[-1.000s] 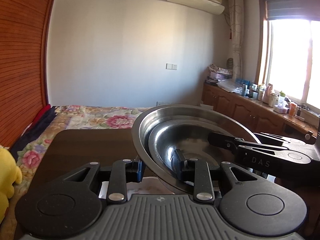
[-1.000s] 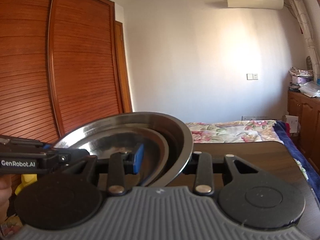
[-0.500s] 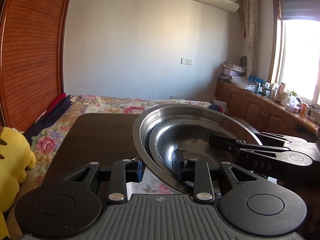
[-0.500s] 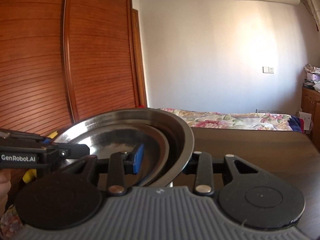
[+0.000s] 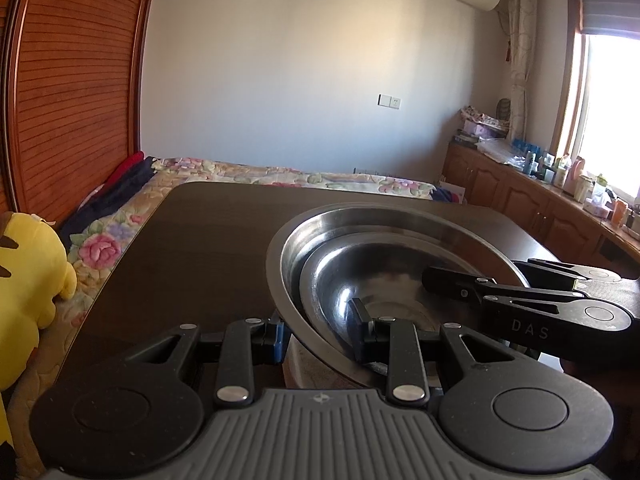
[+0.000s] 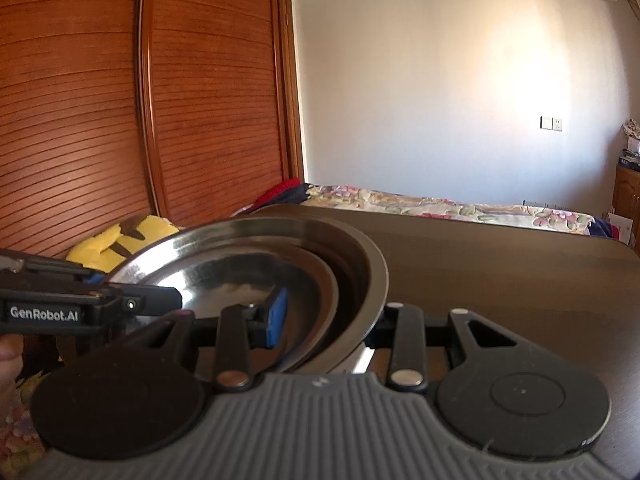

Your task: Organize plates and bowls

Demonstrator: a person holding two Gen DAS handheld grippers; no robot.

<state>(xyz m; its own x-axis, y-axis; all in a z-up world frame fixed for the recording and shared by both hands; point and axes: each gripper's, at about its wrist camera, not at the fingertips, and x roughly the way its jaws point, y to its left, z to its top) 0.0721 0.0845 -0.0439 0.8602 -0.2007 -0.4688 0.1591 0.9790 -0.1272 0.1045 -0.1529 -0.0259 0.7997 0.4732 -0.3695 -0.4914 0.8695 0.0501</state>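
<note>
While both grippers pinch opposite rims of the nested steel bowls [image 5: 384, 264], the stack hangs just above the dark table [image 5: 208, 240]. L gripper [image 5: 320, 338]: fingers clenched on the near rim, one pad inside, one outside, bowls at its 1 o'clock. R gripper [image 6: 328, 320]: clamped on the rim too, blue pad [image 6: 276, 316] inside, bowls at 11 o'clock. Smaller bowl [image 5: 360, 280] sits inside the big one. Farther: yellow plush toy [image 5: 24, 272] at 9, floral bed [image 5: 256, 172] at 12, wood cabinets [image 5: 532, 200] w/ bottles at 2.
</note>
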